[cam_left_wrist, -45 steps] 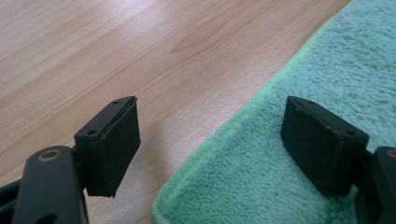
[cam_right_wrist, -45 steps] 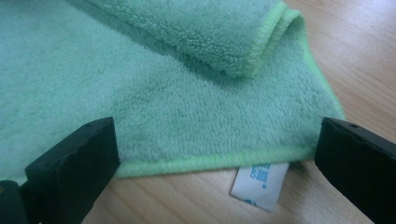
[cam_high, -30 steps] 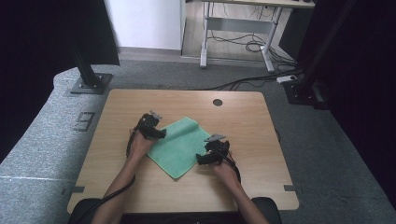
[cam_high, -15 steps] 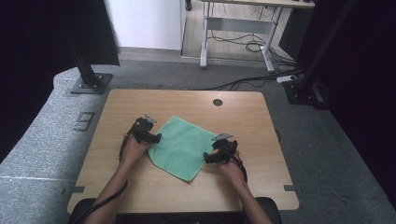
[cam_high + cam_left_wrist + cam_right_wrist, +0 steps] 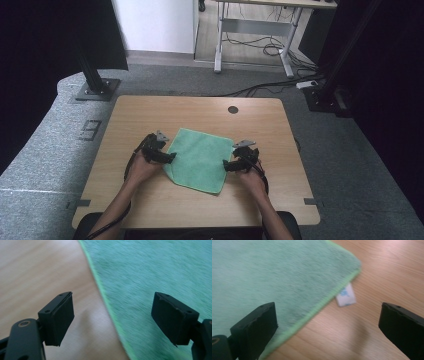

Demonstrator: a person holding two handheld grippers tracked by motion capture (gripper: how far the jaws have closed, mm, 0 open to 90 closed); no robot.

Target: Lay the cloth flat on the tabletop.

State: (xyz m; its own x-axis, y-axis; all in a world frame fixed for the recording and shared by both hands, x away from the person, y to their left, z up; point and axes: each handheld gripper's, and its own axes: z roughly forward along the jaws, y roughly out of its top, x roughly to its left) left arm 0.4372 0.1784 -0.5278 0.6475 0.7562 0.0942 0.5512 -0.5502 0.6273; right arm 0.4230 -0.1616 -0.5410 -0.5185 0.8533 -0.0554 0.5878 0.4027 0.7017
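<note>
On the table (image 5: 150, 200), mid-board, lies my green cloth (image 5: 200, 157), flat. I have the left gripper (image 5: 170, 158) at its nine o'clock edge and the right gripper (image 5: 227, 165) at three, both jaws spread, empty. Next I judge: pinch each edge to fold.

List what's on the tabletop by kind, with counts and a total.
Green cloth: 1, lying flat, with 1 white tag sticking out at its edge
Grippers: 2, the left gripper and the right gripper, both open at opposite edges of the cloth
Round grommet hole in the table: 1
Total: 4, with the tag counted as part of the cloth
</note>
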